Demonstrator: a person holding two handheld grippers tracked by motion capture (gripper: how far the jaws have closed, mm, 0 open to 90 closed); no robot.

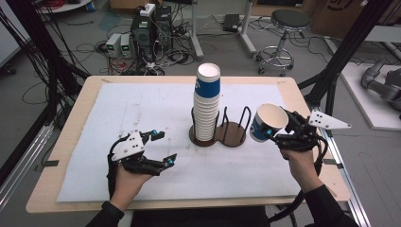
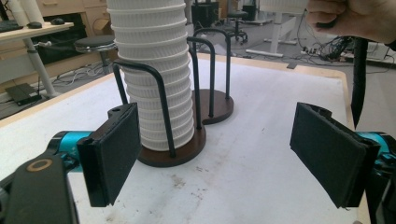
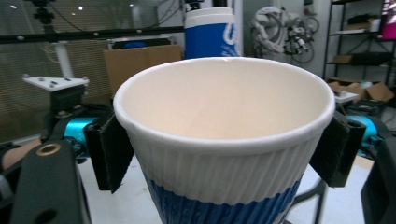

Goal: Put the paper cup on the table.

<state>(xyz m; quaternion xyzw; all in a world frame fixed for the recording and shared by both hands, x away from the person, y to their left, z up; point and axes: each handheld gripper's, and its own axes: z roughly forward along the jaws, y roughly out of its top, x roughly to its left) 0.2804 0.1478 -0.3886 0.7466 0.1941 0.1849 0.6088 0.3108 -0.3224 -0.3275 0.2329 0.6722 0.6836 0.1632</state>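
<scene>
A tall stack of white ribbed paper cups, the top one banded blue, stands in the left bay of a dark two-bay wire holder. The holder's right bay is bare. My right gripper is shut on one blue-and-white cup, held just right of the holder, above the table, with its mouth tilted up. Both pads press just under its rim. My left gripper is open with nothing between its pads, low over the mat left of the holder.
A white mat covers the wooden table. Beyond the far edge are computers and cables and a stool on the floor. Black frame poles rise at the right.
</scene>
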